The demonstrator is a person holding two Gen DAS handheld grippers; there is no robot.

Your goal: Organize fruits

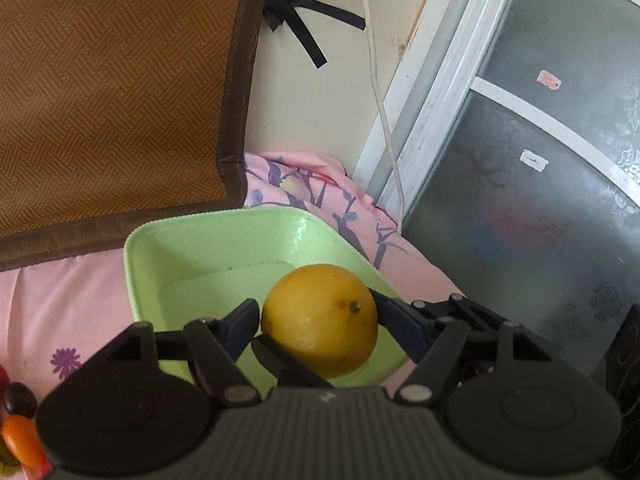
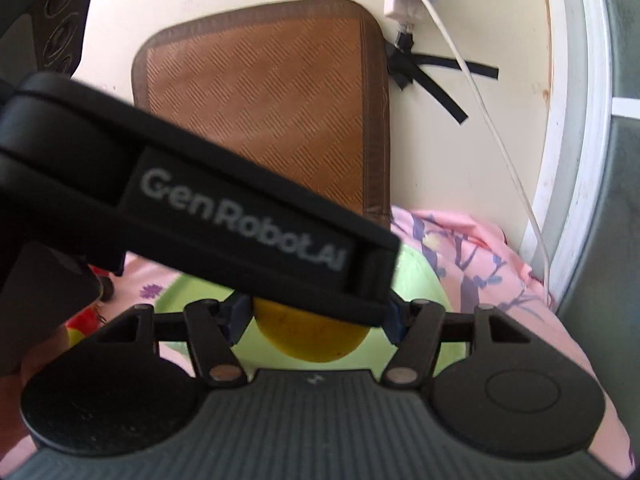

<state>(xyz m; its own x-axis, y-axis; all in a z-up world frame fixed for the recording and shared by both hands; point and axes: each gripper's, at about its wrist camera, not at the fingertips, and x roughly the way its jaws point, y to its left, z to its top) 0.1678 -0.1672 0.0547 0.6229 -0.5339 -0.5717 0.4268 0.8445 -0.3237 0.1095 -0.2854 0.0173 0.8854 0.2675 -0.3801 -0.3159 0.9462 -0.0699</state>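
A yellow-orange citrus fruit [image 1: 320, 320] sits between the blue-padded fingers of my left gripper [image 1: 318, 318], which is shut on it, over a light green square bowl [image 1: 224, 248]. In the right wrist view my right gripper [image 2: 314, 316] also closes on a yellow fruit [image 2: 316, 338] above the green bowl [image 2: 416, 276]. The black body of the other gripper [image 2: 200, 200], marked GenRobot.AI, crosses in front and hides the fruit's top.
The bowl rests on a pink floral cloth [image 1: 52, 300]. A brown woven mat [image 1: 112, 92] lies behind it against a cream wall with a white cable [image 1: 380, 92] and black tape [image 1: 296, 12]. A frosted glass door [image 1: 540, 160] stands right. Small coloured fruits [image 1: 18, 428] lie far left.
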